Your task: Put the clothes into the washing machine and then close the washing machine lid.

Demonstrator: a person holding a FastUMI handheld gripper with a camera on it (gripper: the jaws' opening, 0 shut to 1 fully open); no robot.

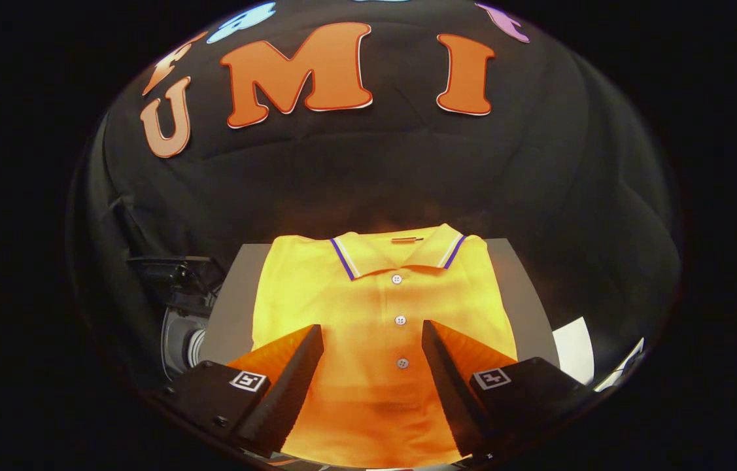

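A: What did the gripper camera show?

B: A yellow polo shirt (375, 327) lay flat on a pale grey desk (227, 314), front side up. Its collar, trimmed with white and purple stripes, pointed away from the camera, toward the booth's black cloth wall (368, 176). Three white buttons ran in a line down the placket.

A: And where was the gripper?

B: The gripper (373, 343) hung over the lower half of the shirt. Its two fingers (296, 373) were spread wide, one on each side of the button line, with the lowest button showing in the gap between them. Nothing was held between them. Whether the tips were touching the fabric could not be told.

A: Was the washing machine visible?

B: To the left of the desk, beyond the left finger, there was a dark machine (178, 301) with a round, silvery opening below a dark raised part. It looked like the washing machine, but it sat in shadow and its details were hard to make out. The shirt was well apart from it, entirely on the desk.

A: Anything else?

B: To the right of the desk, beside the right finger, a white sheet-like object (574, 353) showed; what it was could not be told.
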